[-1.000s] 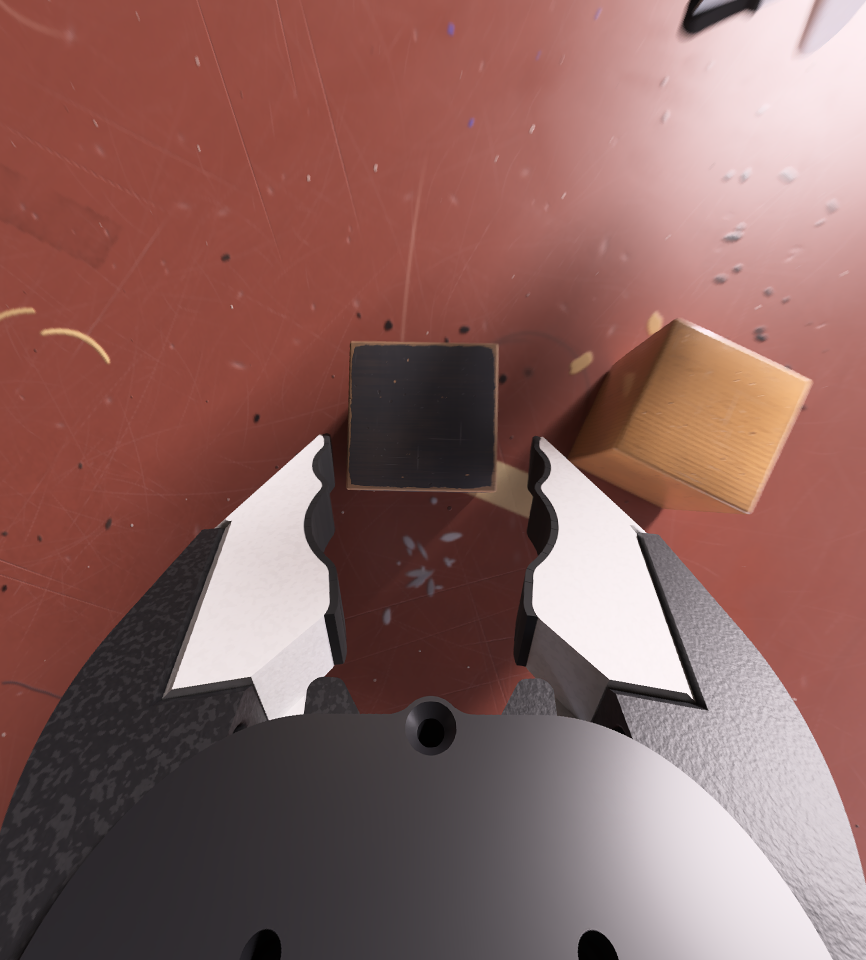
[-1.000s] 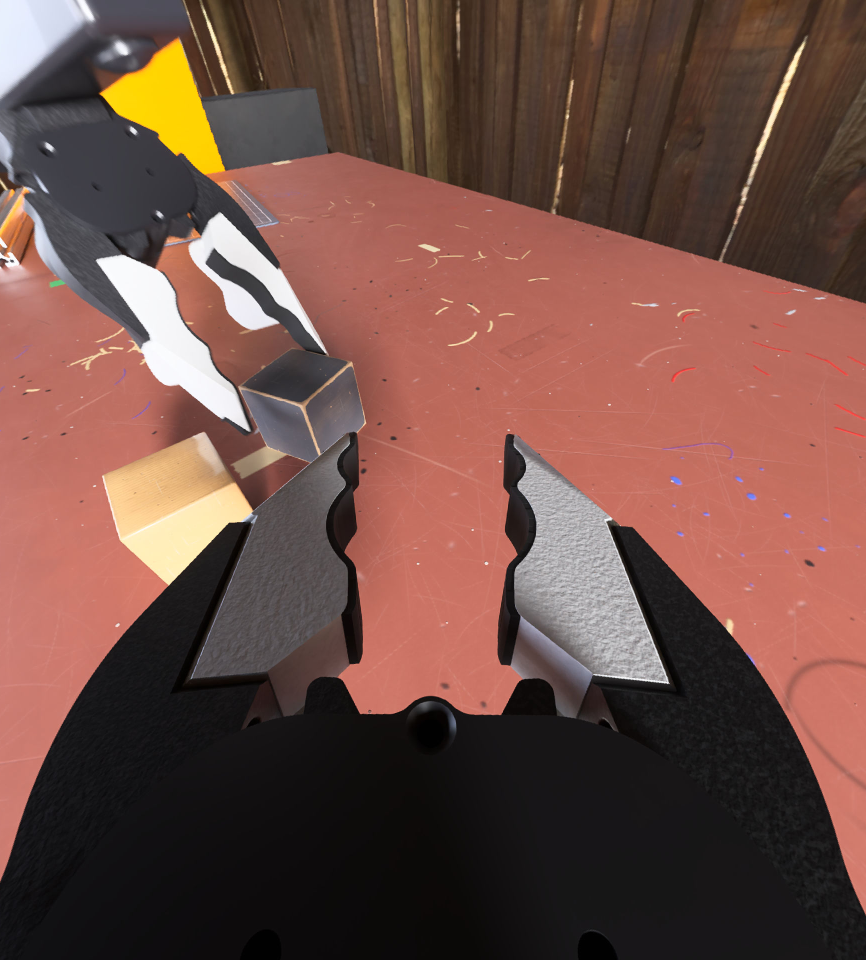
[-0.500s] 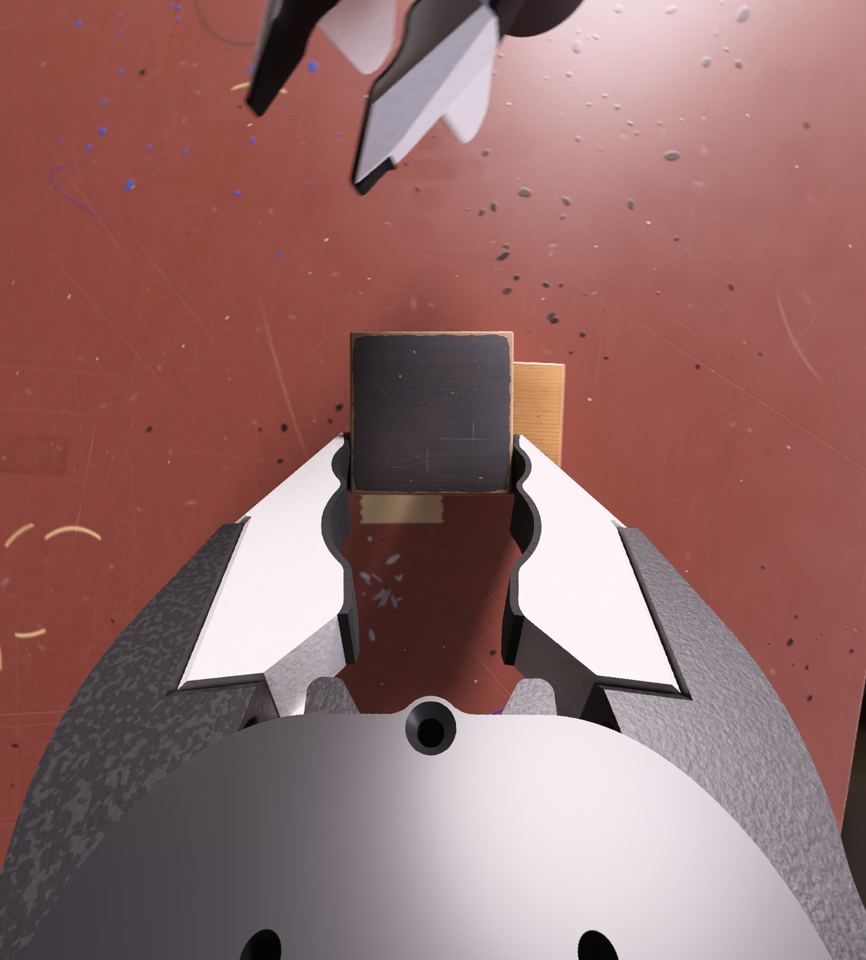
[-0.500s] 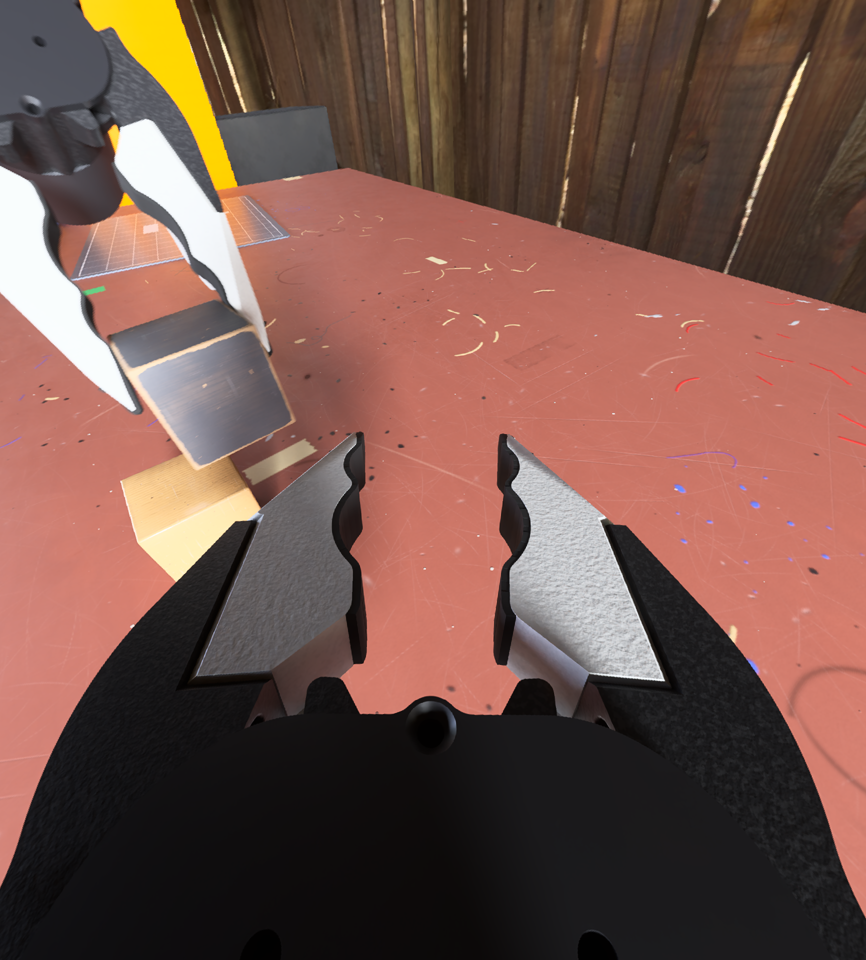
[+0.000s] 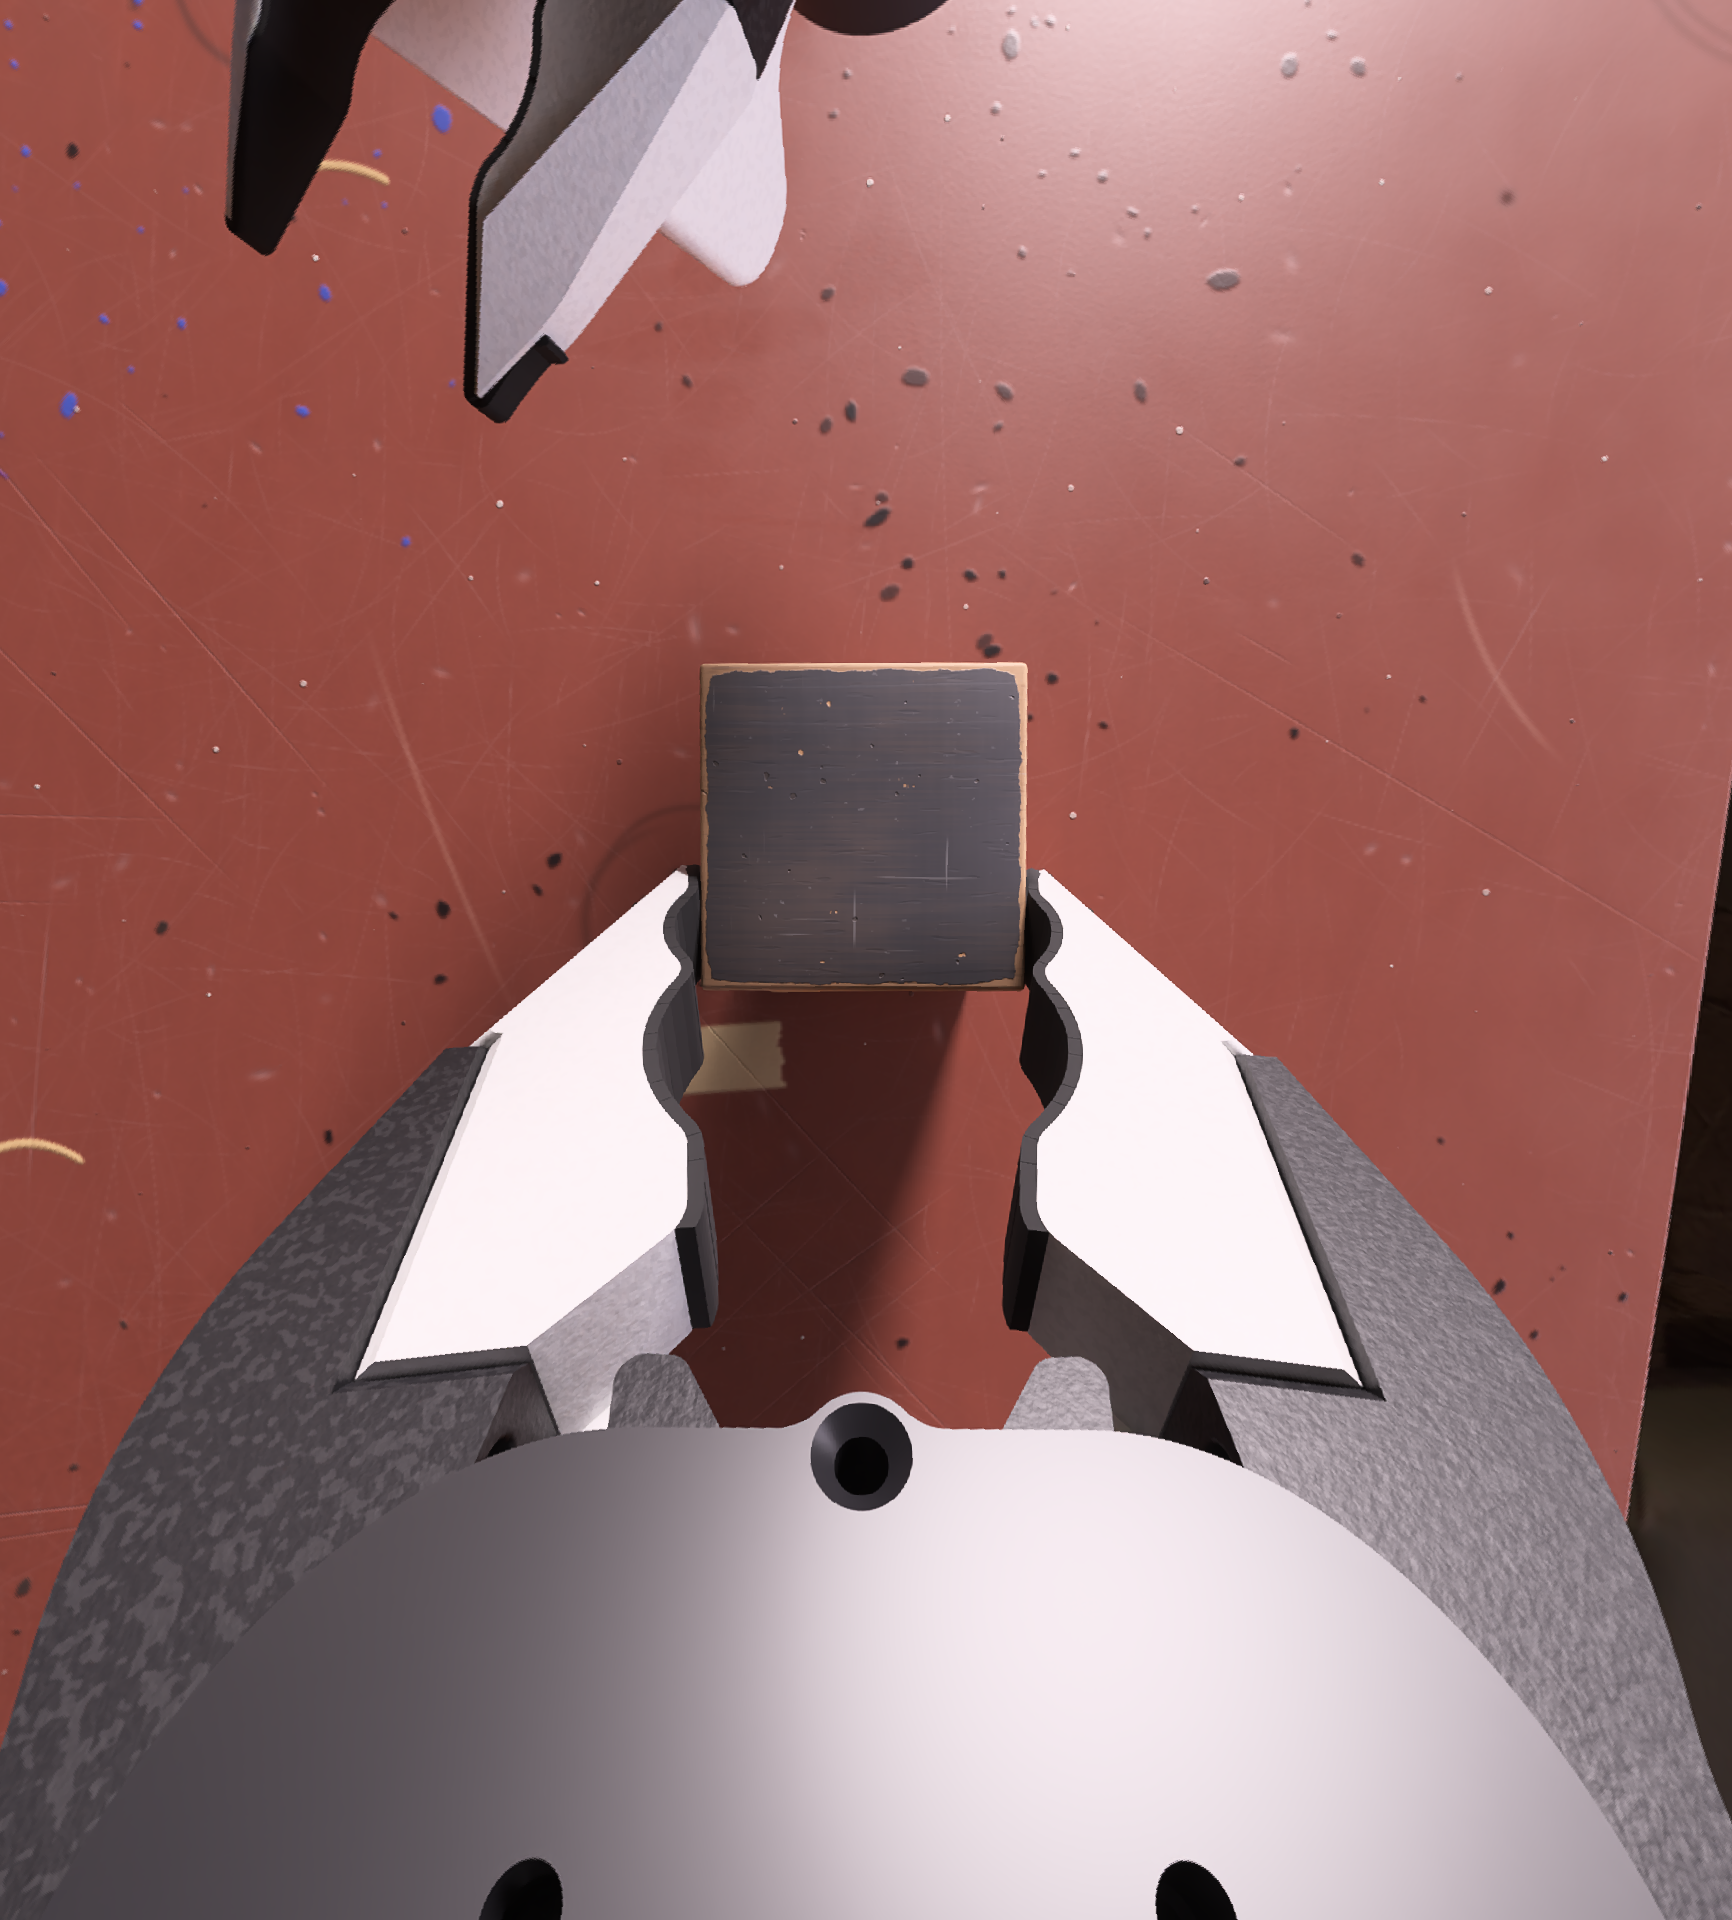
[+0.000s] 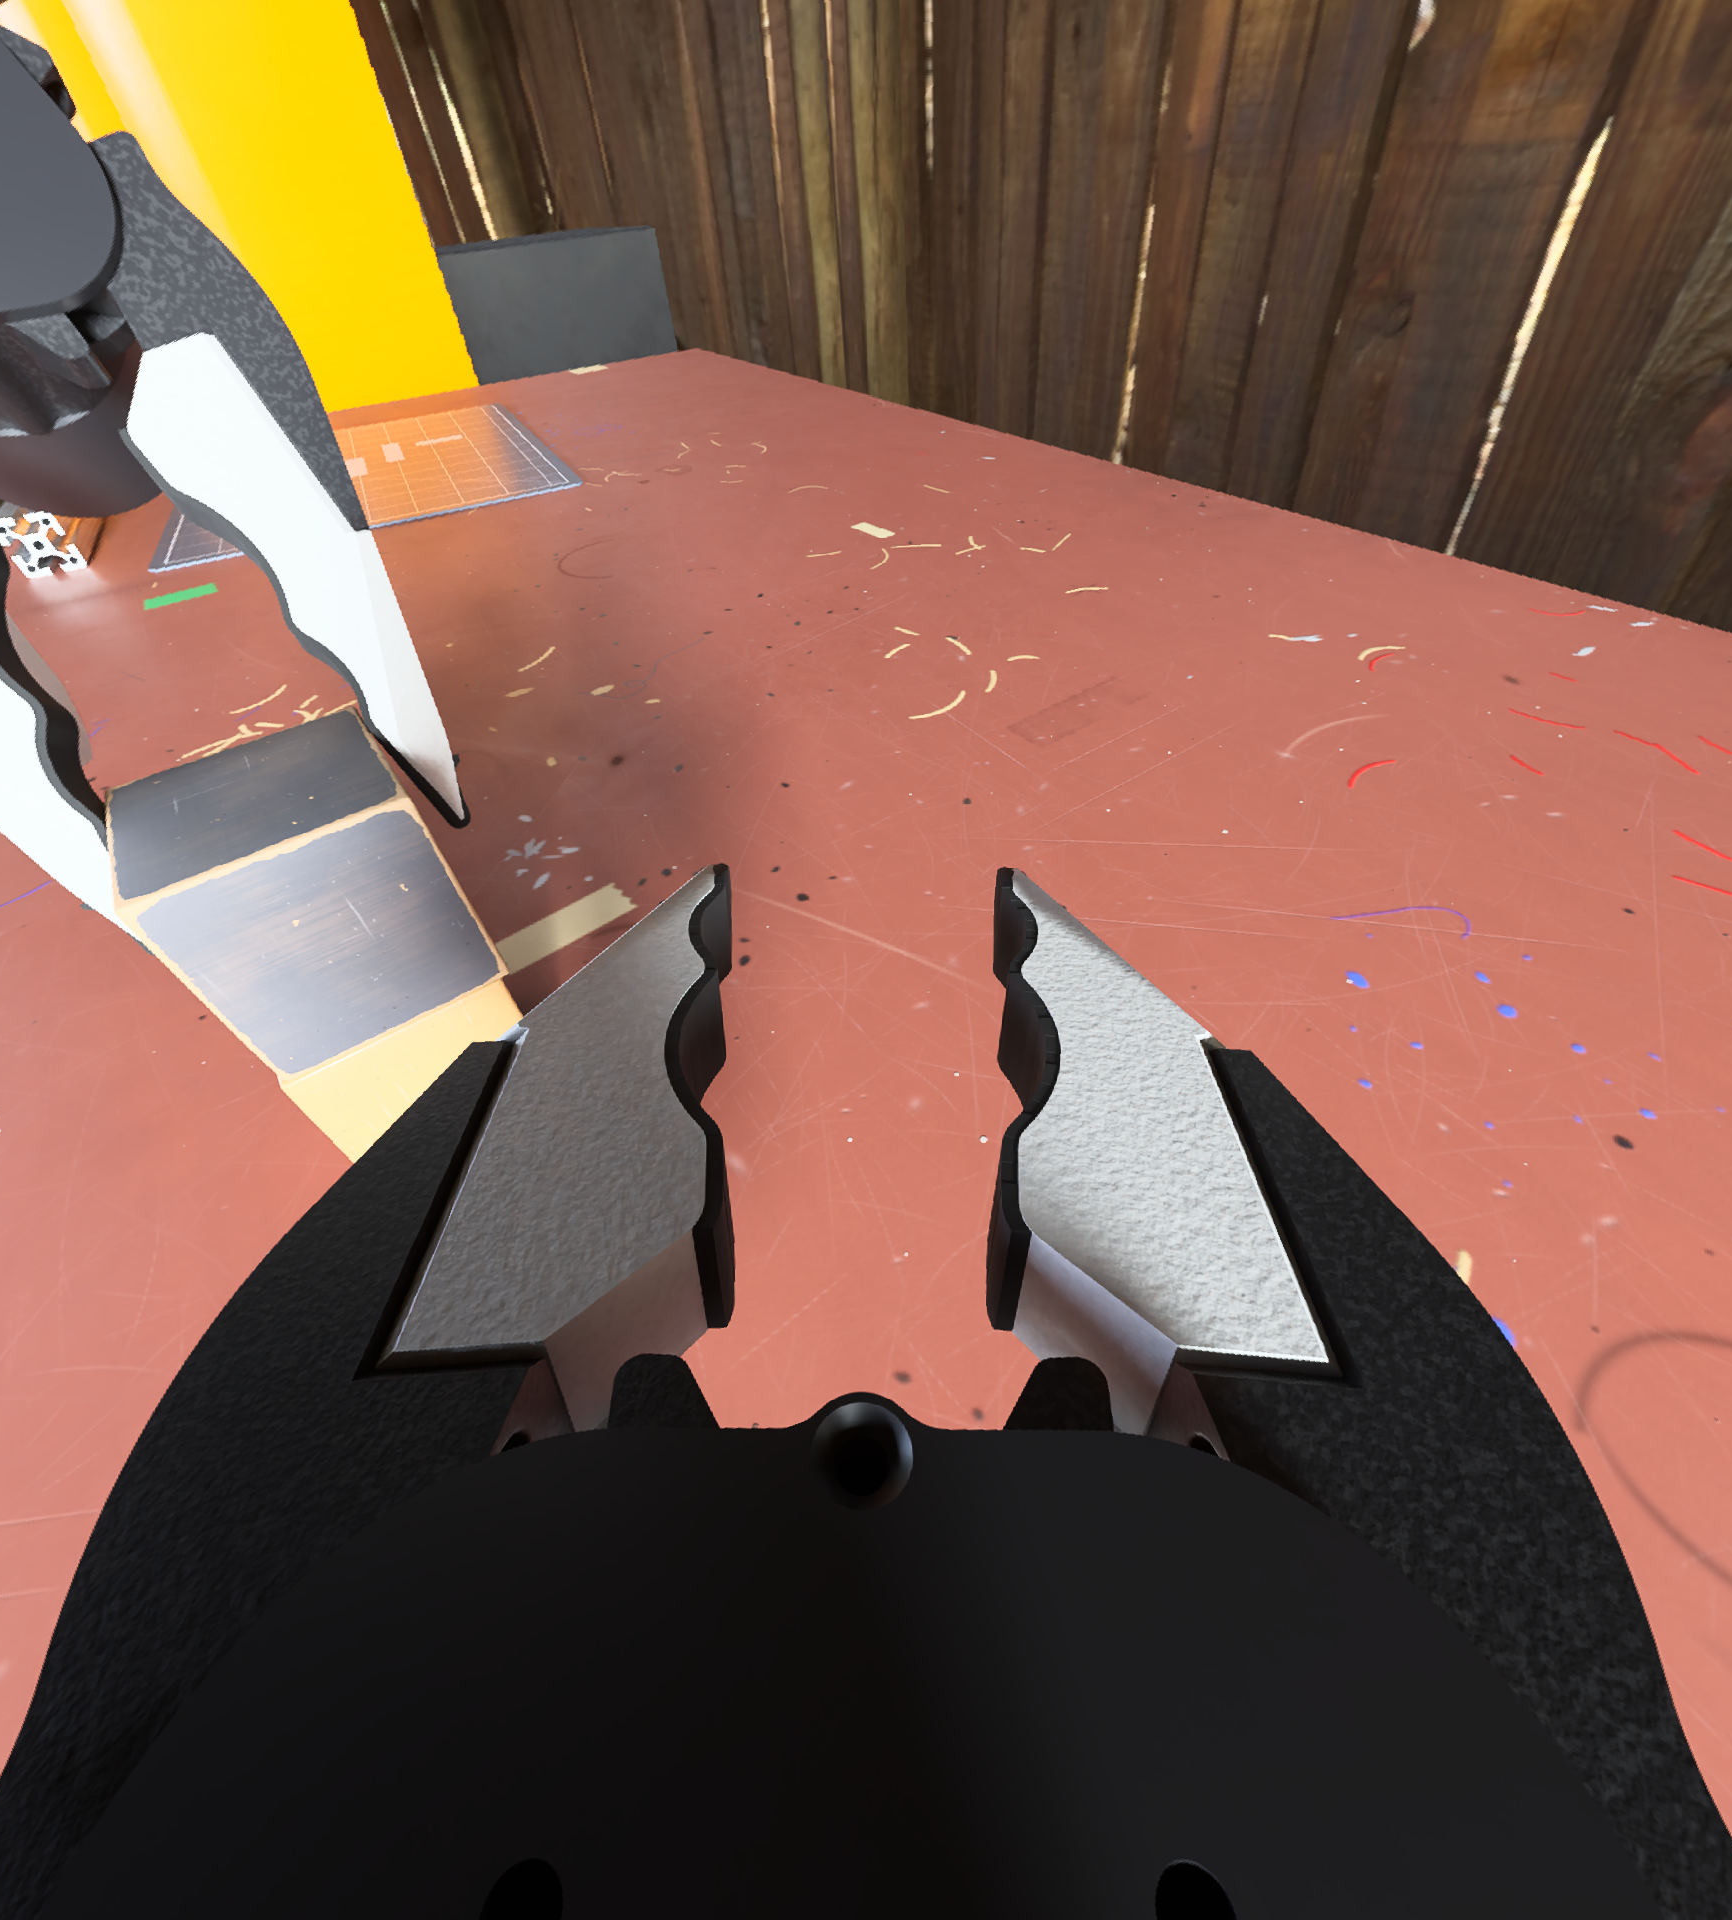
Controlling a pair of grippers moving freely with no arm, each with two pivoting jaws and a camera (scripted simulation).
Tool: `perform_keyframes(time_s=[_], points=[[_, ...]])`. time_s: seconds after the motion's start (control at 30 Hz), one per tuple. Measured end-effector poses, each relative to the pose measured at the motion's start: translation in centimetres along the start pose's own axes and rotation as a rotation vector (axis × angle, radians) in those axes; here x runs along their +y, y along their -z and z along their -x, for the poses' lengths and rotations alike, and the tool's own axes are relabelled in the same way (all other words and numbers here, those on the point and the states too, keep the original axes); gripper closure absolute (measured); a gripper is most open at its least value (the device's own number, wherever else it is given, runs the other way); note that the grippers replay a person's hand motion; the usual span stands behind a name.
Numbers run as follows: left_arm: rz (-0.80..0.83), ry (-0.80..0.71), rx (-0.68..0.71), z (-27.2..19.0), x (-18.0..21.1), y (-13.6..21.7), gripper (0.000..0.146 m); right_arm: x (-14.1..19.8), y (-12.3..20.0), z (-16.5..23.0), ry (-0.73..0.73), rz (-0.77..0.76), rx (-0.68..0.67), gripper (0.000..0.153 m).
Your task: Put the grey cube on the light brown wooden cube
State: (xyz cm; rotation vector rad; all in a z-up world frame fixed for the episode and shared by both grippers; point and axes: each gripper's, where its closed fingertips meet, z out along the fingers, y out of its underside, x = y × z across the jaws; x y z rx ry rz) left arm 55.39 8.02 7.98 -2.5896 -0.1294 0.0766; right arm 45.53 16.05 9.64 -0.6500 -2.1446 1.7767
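No text, label, brand, number or sign can be read anywhere; the grid mat [image 6: 457,457] at the far left shows only illegible marks.

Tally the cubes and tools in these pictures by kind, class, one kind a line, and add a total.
Grey cube: 1, gripped by the left tool.
Light brown wooden cube: 1, directly under the grey cube.
Tools: 2, left one and right tool, which is open and holds nothing.
Total: 4

Workshop: scuffed red workbench [image 6: 1153,831], wood shavings [image 6: 945,665], plank wall [image 6: 1153,208].
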Motion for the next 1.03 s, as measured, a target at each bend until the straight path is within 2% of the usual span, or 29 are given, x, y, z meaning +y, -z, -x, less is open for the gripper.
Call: perform_keyframes(time_s=[0.47,0.6,0.77,0.97,1.03], points=[[0.016,0.023,-0.003,-0.3,0.6,-0.1,0.085,0.0,0.0,0.2,-0.009,0.0,-0.015,0.1],[-0.018,0.037,-0.016,0.0,0.4,0.4,0.072,0.9,-0.6,0.8,-0.032,0.048,-0.056,0.092],[-0.117,0.083,-0.094,0.6,0.3,3.2,0.062,2.7,-1.6,1.6,0.018,0.139,-0.056,0.081],[-0.144,0.192,-0.267,0.4,5.1,6.9,0.057,4.8,-3.0,1.4,0.119,0.273,0.028,0.079],[-0.134,0.242,-0.294,0.0,7.3,7.3,0.054,5.2,-3.1,1.3,0.132,0.303,0.048,0.092]])
